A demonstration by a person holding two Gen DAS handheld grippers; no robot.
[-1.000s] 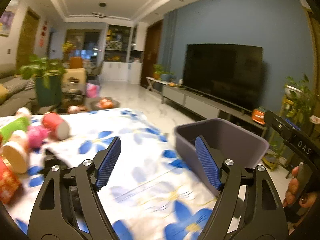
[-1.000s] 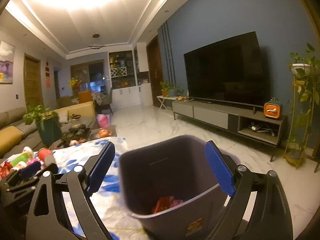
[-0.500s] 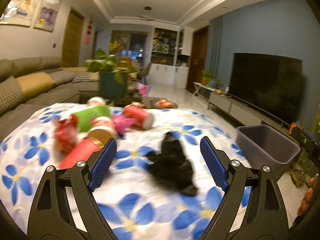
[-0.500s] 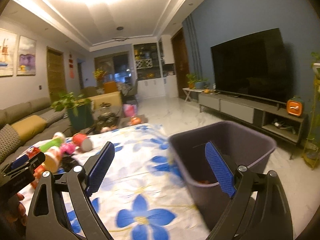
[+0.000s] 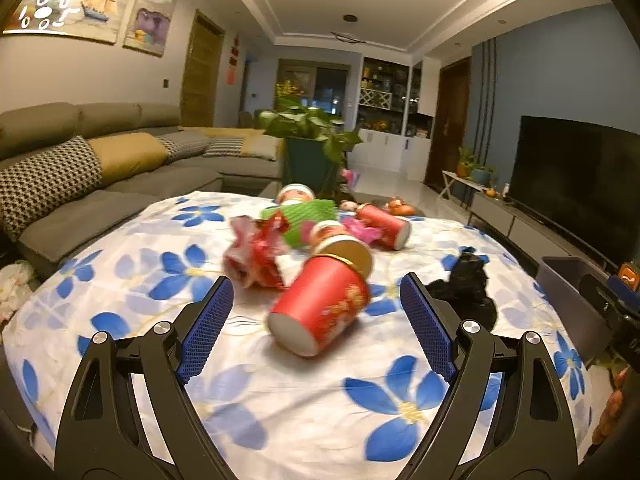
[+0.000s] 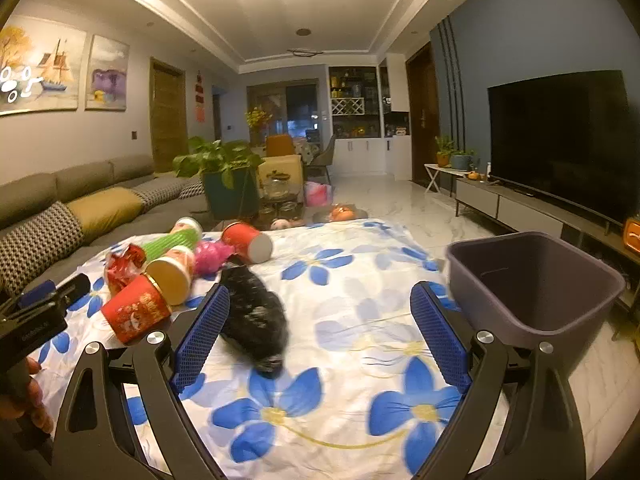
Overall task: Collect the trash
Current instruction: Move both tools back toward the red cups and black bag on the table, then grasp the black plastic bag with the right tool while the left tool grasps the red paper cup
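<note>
Red cup point(image 5: 320, 307) lies between our wide left gripper point(image 5: 316, 322); right gripper point(image 6: 320, 338) wide too. Black bag point(image 6: 254, 316) blurred; bin point(image 6: 536, 280) at 2 o'clock, inside hidden.

Red cup point(image 5: 320, 312) blurring near the worktop's middle, black bag point(image 6: 254, 320) smearing, bin point(image 5: 576, 300) being cut off behind the right device.
</note>
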